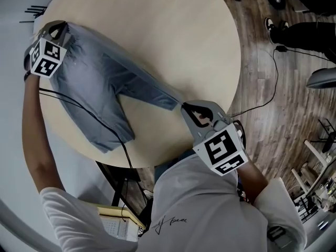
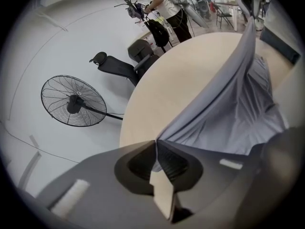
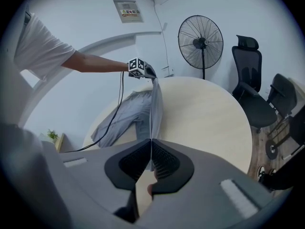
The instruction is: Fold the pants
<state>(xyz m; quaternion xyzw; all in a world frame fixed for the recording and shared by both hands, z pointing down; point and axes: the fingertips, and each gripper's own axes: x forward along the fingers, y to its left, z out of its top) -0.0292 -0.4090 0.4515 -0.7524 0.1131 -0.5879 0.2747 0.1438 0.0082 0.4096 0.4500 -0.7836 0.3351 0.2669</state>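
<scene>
The left claw (image 1: pixel 62 28) at the upper left and the right claw (image 1: pixel 185 107) near the middle each pinch an end of the pants (image 1: pixel 100 88) over the table (image 1: pixel 178 35), so the folding seems barely started.

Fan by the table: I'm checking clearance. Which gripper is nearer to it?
Left. The left gripper holds the pants toward the fan; the right gripper is across the table.

Left gripper (image 1: pixel 62 26) jaws clamped, right gripper (image 1: pixel 185 107) clamped
</scene>
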